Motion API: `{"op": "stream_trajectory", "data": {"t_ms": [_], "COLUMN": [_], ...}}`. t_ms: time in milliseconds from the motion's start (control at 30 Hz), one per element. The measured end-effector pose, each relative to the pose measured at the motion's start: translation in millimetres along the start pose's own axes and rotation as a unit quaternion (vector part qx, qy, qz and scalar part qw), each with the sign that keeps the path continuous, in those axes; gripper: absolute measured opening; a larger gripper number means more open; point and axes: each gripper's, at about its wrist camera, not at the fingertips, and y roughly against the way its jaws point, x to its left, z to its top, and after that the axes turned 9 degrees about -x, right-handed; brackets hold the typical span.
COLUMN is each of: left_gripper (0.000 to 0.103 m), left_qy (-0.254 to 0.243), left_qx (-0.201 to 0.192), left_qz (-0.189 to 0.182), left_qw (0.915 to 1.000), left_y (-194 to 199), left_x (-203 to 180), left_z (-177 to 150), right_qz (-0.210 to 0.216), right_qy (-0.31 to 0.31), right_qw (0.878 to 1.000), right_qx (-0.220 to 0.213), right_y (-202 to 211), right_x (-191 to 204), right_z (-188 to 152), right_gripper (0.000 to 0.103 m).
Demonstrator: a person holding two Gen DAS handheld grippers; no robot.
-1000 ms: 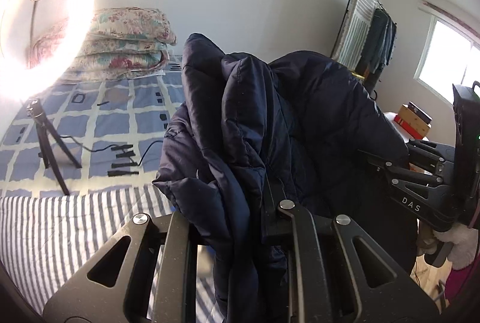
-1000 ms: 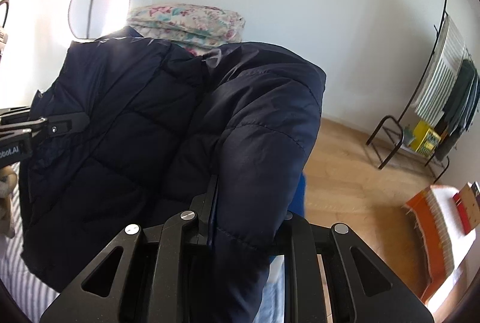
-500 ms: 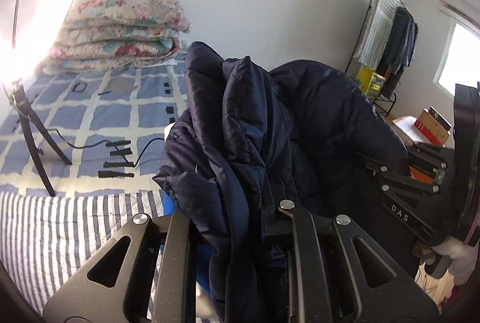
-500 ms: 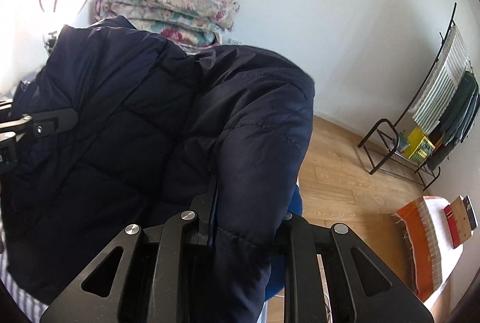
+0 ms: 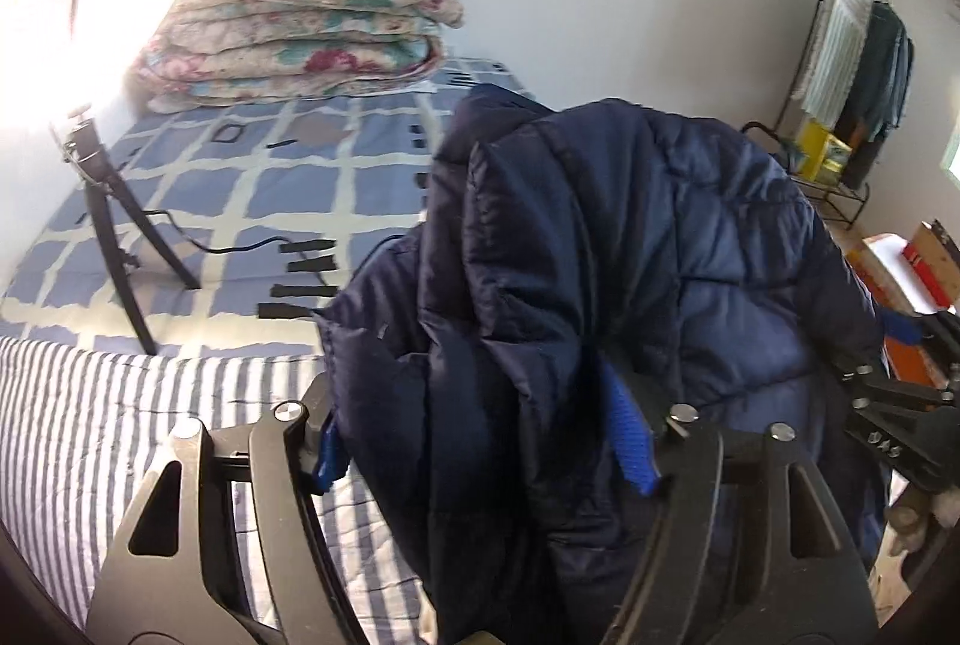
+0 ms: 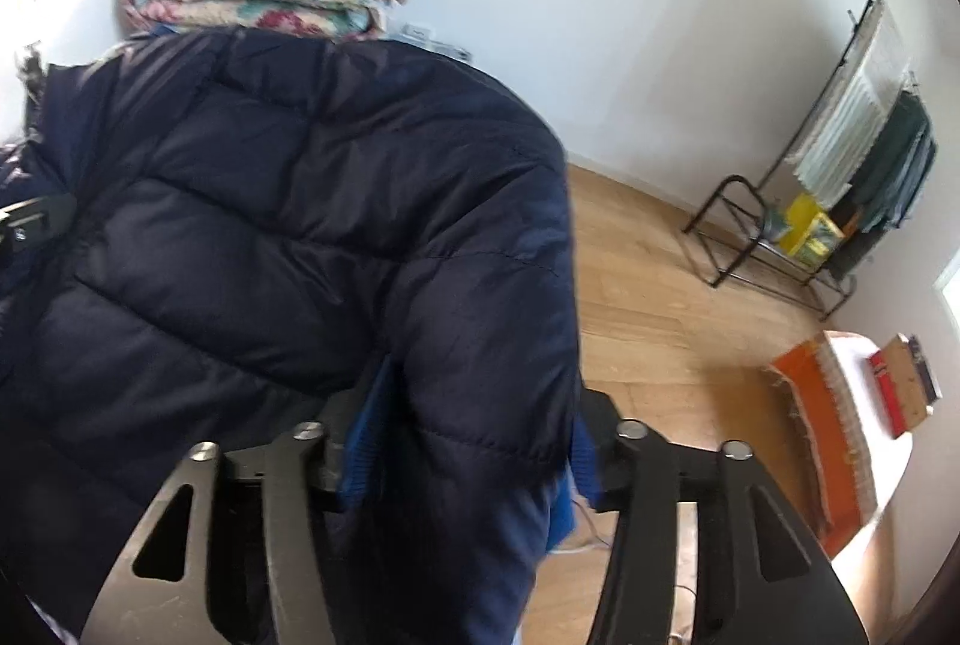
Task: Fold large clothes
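Observation:
A dark navy puffer jacket (image 5: 600, 255) hangs bunched over the bed between both grippers. A thick fold of it sits between the jaws of my left gripper (image 5: 480, 441). Those jaws are opening, and the blue pads (image 5: 627, 435) show bare beside the cloth. In the right wrist view the jacket (image 6: 300, 225) fills the left half, with a sleeve fold between the jaws of my right gripper (image 6: 471, 459), which are also opening. The right gripper (image 5: 900, 417) shows at the left wrist view's right edge. The left gripper (image 6: 36, 219) shows at the right wrist view's left edge.
The bed has a striped sheet (image 5: 90, 435) in front and a blue checked cover (image 5: 270, 189) behind. A tripod (image 5: 114, 231) with a cable and a folded floral quilt (image 5: 300, 27) stand on it. A drying rack (image 6: 840, 177) and a small table with books (image 6: 888, 393) stand on the wooden floor.
Both grippers have gone from shut on the jacket to jaws spread wide, baring the blue pads. Both views have tipped downward and the jacket has sunk toward the bed.

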Motion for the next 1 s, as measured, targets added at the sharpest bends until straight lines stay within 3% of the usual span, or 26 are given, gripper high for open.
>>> {"op": "stream_trajectory", "data": {"t_ms": [100,367,467,667,1000], "left_gripper": [0.079,0.08,0.08,0.08,0.08], "left_qy": [-0.014,-0.012,-0.015,-0.021,-0.028], "left_qx": [-0.004,-0.015,-0.024,-0.045,-0.093], "left_qz": [0.022,0.045,0.034,0.008,-0.042], "left_qw": [0.9997,0.9988,0.999,0.9987,0.9944], "left_y": [-0.7,21.6,44.1,107.4,255.8], "left_x": [0.7,6.9,8.1,6.3,3.3], "left_z": [-2.6,2.2,6.2,14.5,17.3], "right_qz": [-0.045,-0.025,-0.011,0.013,0.047], "right_qy": [-0.003,-0.043,-0.059,-0.089,-0.117], "right_qw": [0.999,0.999,0.998,0.996,0.99], "right_qx": [-0.009,-0.004,-0.01,-0.027,-0.065], "right_y": [9.3,40.9,48.7,86.7,184.1], "right_x": [-8.8,-30.6,-40.5,-49.9,-45.4], "right_z": [-1.5,-14.6,-18.0,-16.1,-4.0], "right_gripper": [0.069,0.069,0.069,0.069,0.069]}}
